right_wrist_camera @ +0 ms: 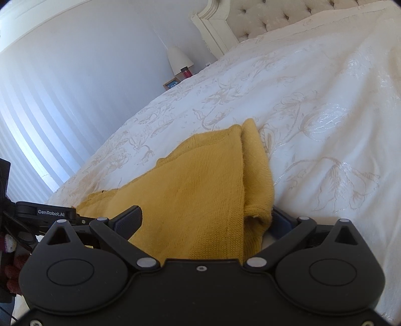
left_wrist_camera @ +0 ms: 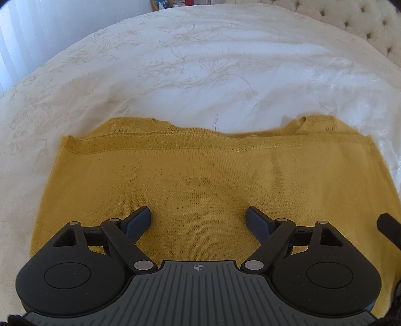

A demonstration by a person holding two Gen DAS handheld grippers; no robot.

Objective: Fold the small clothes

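A mustard-yellow knit garment [left_wrist_camera: 200,170] lies folded flat on the white bedspread [left_wrist_camera: 200,62], its far edge showing a doubled hem. My left gripper [left_wrist_camera: 198,220] hovers over the near half of it, open, nothing between its fingers. In the right wrist view the same garment [right_wrist_camera: 200,175] runs away from me, with a folded-over edge on its right side. My right gripper [right_wrist_camera: 208,220] stands open around the near end of the cloth. The fold drapes over its right finger [right_wrist_camera: 284,222] and partly hides it. The left finger [right_wrist_camera: 129,220] rests beside the cloth.
The embroidered bedspread [right_wrist_camera: 325,100] spreads wide beyond the garment. A tufted headboard [right_wrist_camera: 263,17] stands at the far end. A lamp [right_wrist_camera: 179,60], a red jar [right_wrist_camera: 186,72] and a small frame [right_wrist_camera: 171,84] sit beside the bed. Pale curtains [right_wrist_camera: 25,125] hang at the left.
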